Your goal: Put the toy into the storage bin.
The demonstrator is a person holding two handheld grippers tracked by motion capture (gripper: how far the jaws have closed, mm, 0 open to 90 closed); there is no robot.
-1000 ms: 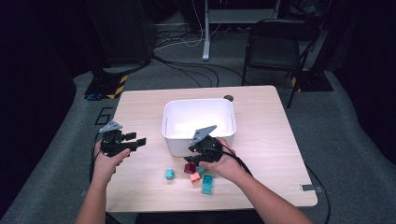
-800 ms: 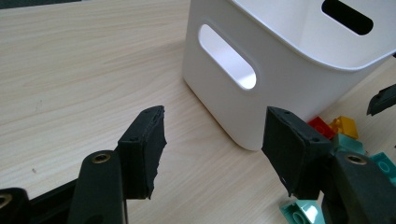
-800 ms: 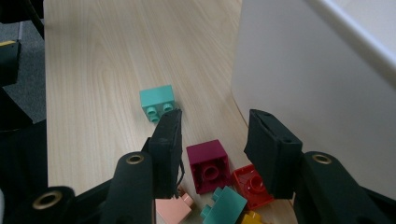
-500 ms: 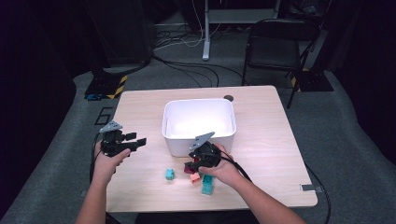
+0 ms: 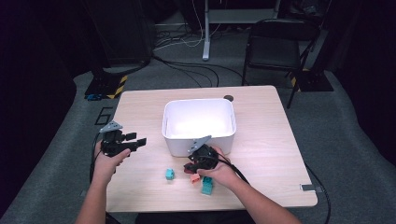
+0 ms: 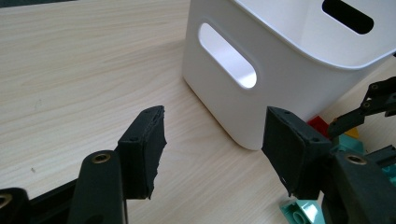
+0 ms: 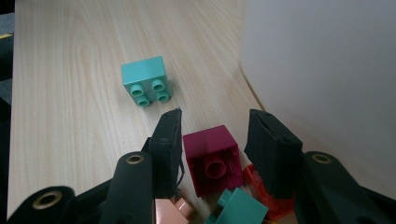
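Right gripper [image 7: 212, 140]: jaws part-open, one on either side of a dark red building brick [image 7: 214, 158]. The left jaw is touching or all but touching the brick's side; a gap shows between the brick and the right jaw, so no grip is closed on it. In the high view the right gripper [image 5: 192, 167] points down at the table just in front of the bin.

Left gripper [image 6: 212, 149]: jaws wide open, nothing between them, aimed level at the bin's near corner; in the high view the left gripper [image 5: 133, 142] sits well left of the bin.

Dark red brick: lies studs-down on the wooden table [image 5: 261, 154], hollow underside facing the right gripper view, close to the bin wall.

White plastic bin [image 5: 198, 123]: one, open-topped; no bricks show inside it in the high view.

Teal bricks: one square four-stud brick [image 7: 145, 80] lying apart to the left, seen also from above [image 5: 170, 174]; another teal brick [image 5: 207, 186] by the right hand.

Other bricks in the cluster: one orange-red [image 7: 264, 196], one salmon pink [image 7: 168, 212].

Left gripper view: the bin's oval handle slot [image 6: 228, 61], unseen from above.

Right gripper view: the red brick's inner tube.
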